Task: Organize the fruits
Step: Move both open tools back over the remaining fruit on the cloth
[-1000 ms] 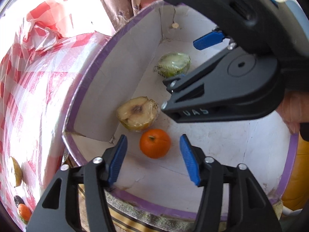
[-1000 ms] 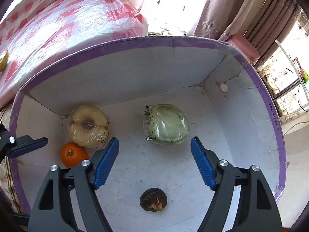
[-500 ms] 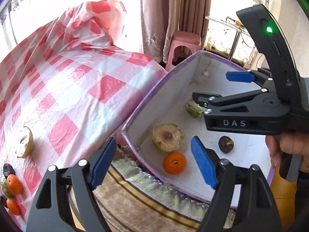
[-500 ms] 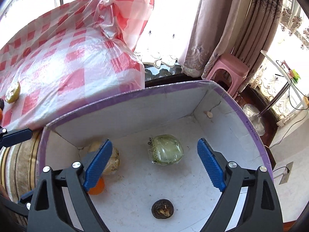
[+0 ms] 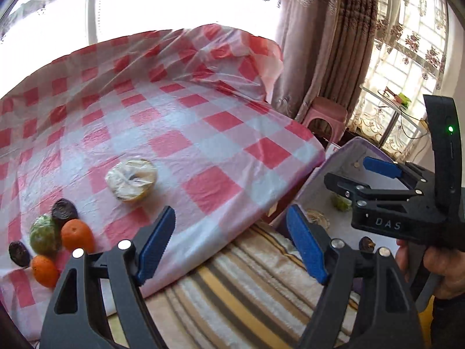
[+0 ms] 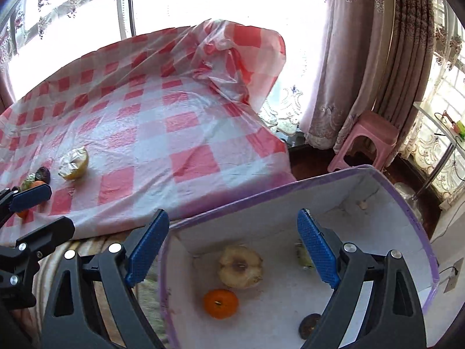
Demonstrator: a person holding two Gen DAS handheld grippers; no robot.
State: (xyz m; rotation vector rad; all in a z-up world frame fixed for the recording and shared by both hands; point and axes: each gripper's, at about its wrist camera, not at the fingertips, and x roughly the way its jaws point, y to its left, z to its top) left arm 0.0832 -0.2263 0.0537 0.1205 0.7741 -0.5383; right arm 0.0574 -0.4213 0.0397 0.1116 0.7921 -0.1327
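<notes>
Left wrist view showed both left gripper (image 5: 231, 245) and right gripper (image 5: 353, 174) empty with jaws apart; next pick, probably wrapped half fruit (image 5: 131, 179) mid-tablecloth (image 5: 221, 142), wants a wide, centred approach, then box (image 6: 377, 192).

You are working in a home living space, shown by the patterned curtains (image 6: 363, 58), lace-draped window (image 5: 174, 5), pink plastic stool (image 6: 366, 142), striped rug (image 5: 247, 299) and red-checked plastic cloth (image 5: 174, 122) over the bench.
</notes>
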